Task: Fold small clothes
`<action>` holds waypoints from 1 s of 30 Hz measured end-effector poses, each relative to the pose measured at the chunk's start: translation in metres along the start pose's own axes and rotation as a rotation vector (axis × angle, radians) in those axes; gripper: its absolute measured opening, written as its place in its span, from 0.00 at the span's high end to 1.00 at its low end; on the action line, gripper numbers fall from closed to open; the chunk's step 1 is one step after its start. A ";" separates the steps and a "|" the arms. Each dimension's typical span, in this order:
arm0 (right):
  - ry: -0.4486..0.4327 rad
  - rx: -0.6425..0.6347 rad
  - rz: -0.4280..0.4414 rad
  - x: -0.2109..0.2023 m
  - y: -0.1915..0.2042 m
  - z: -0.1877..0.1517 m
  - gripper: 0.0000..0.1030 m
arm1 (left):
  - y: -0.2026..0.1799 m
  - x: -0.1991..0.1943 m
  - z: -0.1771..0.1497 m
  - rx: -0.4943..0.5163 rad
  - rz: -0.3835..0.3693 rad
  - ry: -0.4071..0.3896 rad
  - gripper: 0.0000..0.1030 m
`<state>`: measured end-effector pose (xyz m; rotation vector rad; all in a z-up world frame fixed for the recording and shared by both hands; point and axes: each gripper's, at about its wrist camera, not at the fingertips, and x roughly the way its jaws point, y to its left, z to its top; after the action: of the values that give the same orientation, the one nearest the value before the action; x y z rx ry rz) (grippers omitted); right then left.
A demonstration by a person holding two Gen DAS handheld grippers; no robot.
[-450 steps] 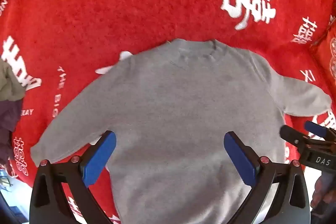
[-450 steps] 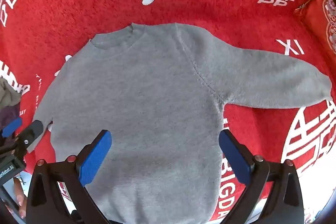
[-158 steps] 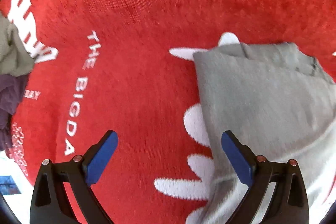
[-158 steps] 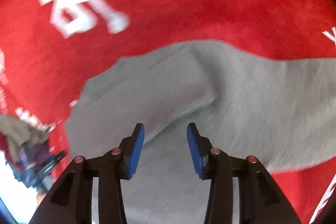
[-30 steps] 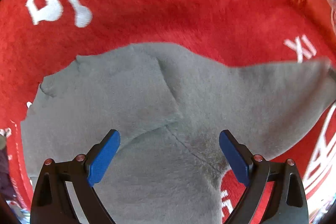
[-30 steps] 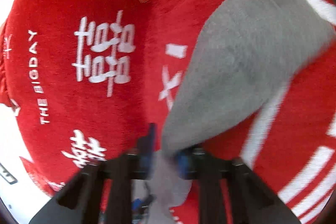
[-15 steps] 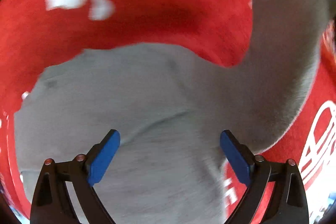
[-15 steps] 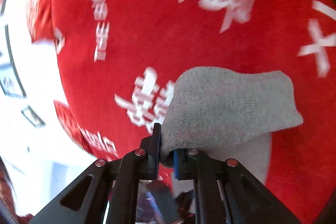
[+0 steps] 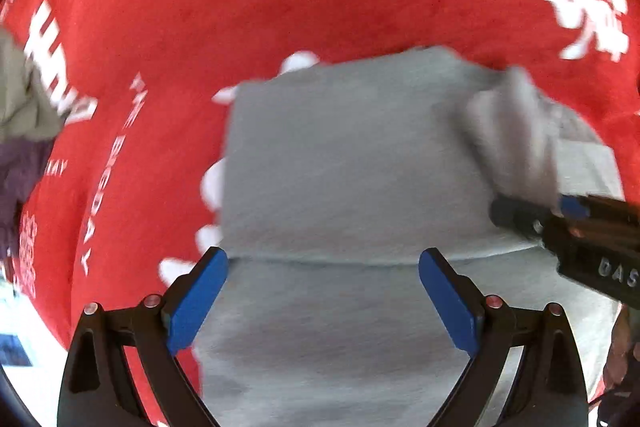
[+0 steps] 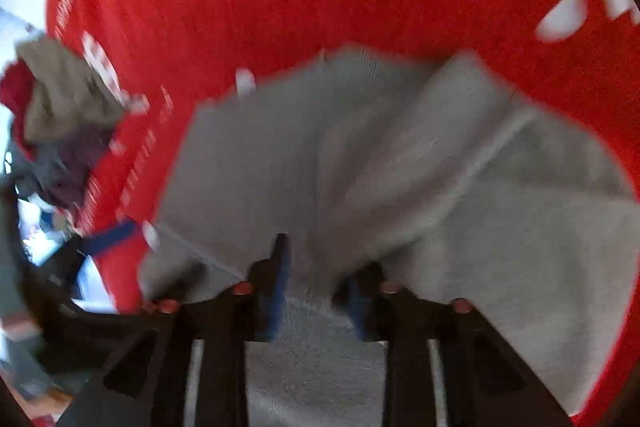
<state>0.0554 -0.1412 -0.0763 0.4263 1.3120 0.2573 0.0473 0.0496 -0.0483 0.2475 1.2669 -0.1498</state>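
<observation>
A grey sweater (image 9: 340, 167) lies on the red blanket, its left side folded in to a straight edge. My left gripper (image 9: 324, 291) hovers open over its lower body, nothing between the blue pads. My right gripper (image 9: 536, 209) comes in from the right with the sweater's right sleeve (image 9: 516, 131) at its tips, laid across the body. In the right wrist view, which is blurred, the right gripper (image 10: 318, 275) has its jaws opening. The sleeve (image 10: 420, 155) drapes in front of them and grey cloth shows in the gap.
The red blanket (image 9: 280, 7) with white lettering covers the whole surface. A heap of other clothes (image 9: 24, 115), olive and purple, sits at the left edge, also seen as the heap (image 10: 68, 115). A person's hand (image 9: 624, 367) holds the right gripper.
The right gripper swung the sleeve from far out on the right over onto the sweater's body, and its jaws went from shut to parted. The left gripper shifted toward the sweater's left side.
</observation>
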 end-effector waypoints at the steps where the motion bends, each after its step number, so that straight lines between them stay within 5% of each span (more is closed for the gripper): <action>1: -0.008 0.011 0.008 0.001 0.001 -0.002 0.52 | 0.011 0.004 -0.003 -0.020 -0.003 0.013 0.05; 3: -0.047 0.097 0.056 -0.009 -0.005 -0.002 0.44 | 0.023 0.012 -0.011 -0.043 -0.022 0.029 0.06; 9: -0.138 0.494 0.179 -0.020 -0.068 0.004 0.43 | 0.026 0.025 -0.015 -0.096 -0.051 0.036 0.06; 10: -0.140 0.563 0.196 -0.015 -0.074 0.007 0.53 | 0.028 0.023 -0.015 -0.107 -0.056 0.037 0.06; 11: -0.154 0.615 0.227 -0.011 -0.080 0.010 0.86 | 0.032 0.022 -0.015 -0.113 -0.057 0.032 0.06; 12: -0.172 0.642 0.242 -0.010 -0.080 0.012 0.92 | 0.035 0.020 -0.015 -0.116 -0.056 0.030 0.06; 14: -0.226 0.561 0.238 -0.016 -0.062 0.020 0.93 | 0.047 0.017 -0.017 -0.128 -0.053 0.019 0.06; 17: -0.210 0.215 0.166 -0.018 0.010 0.033 0.92 | 0.067 0.015 -0.023 -0.144 -0.041 0.029 0.06; 20: -0.106 -0.151 0.014 0.010 0.087 0.030 0.89 | 0.090 0.021 -0.028 -0.183 -0.018 0.060 0.05; 23: 0.037 -0.354 -0.147 0.056 0.126 0.010 0.85 | 0.110 0.021 -0.033 -0.222 0.005 0.065 0.06; 26: 0.043 -0.440 -0.223 0.061 0.140 -0.016 0.66 | 0.118 0.016 -0.033 -0.225 -0.024 0.059 0.05; 28: 0.056 -0.387 -0.152 0.045 0.138 -0.024 0.50 | 0.115 0.012 -0.029 -0.199 -0.052 0.050 0.06; 30: 0.046 -0.279 -0.079 0.024 0.122 -0.030 0.50 | 0.102 0.006 -0.020 -0.152 -0.082 0.030 0.05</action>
<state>0.0387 -0.0173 -0.0488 0.1329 1.3127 0.3794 0.0558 0.1533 -0.0490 0.0673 1.3116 -0.1192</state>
